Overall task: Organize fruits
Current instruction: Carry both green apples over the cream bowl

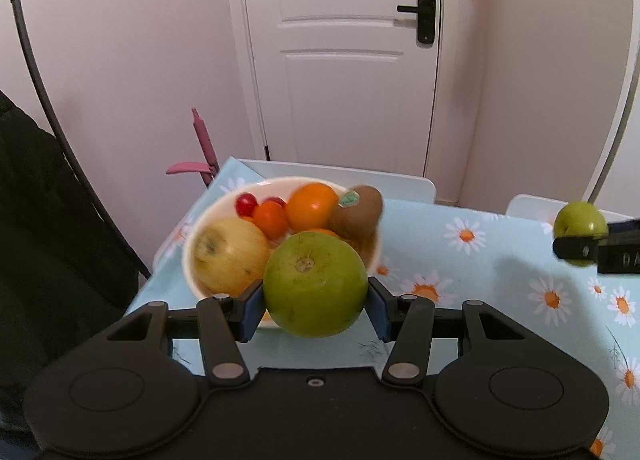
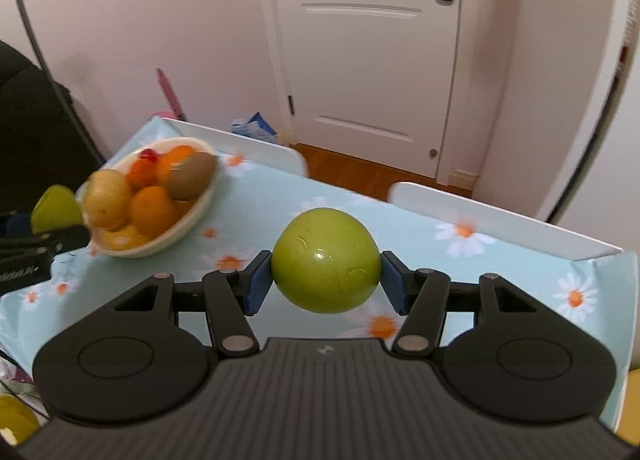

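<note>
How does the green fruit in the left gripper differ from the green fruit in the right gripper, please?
The left gripper's green fruit shows a brown stem scar toward the camera; the right gripper's green fruit shows smooth, glossy skin. The left one hangs just in front of the fruit bowl; the right one hangs over bare tablecloth. Both are round, green and clamped between blue pads.

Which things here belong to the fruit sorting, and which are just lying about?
Job: green fruit in left gripper; green apple in right gripper; fruit bowl.
Lying about: door; pink handle; blue bag.
</note>
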